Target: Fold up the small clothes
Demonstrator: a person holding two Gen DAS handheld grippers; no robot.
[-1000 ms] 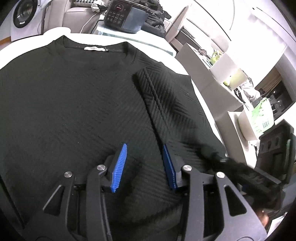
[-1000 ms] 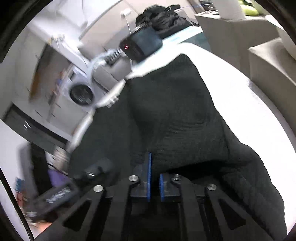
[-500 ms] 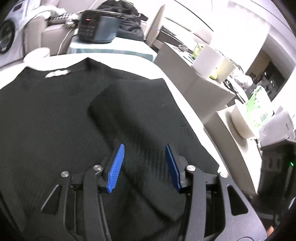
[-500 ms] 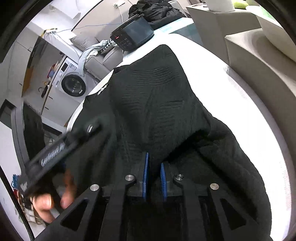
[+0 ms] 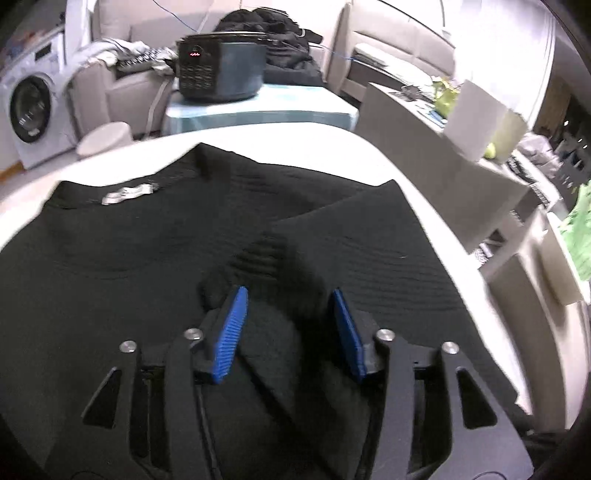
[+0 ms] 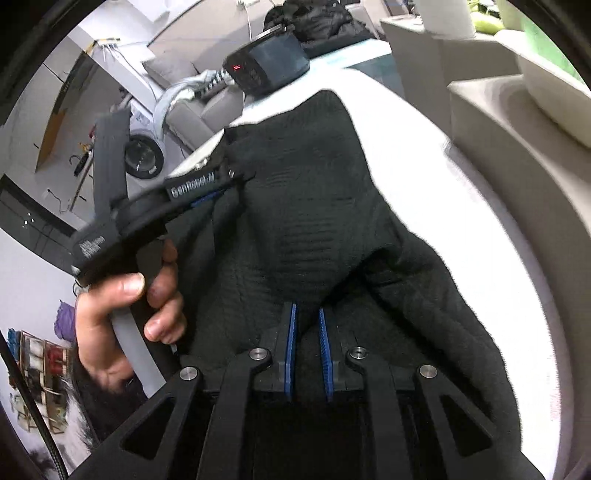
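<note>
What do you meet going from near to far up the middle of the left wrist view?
left gripper → black top → white table → dark appliance with a keypad → pile of dark clothes

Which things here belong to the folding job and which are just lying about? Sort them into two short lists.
Part of the job:
black top, one side folded over
left gripper, fingers apart over the folded part
right gripper, black cloth between its fingers
white table under the top

Just lying about:
dark box with buttons
washing machine
pile of dark clothes
</note>
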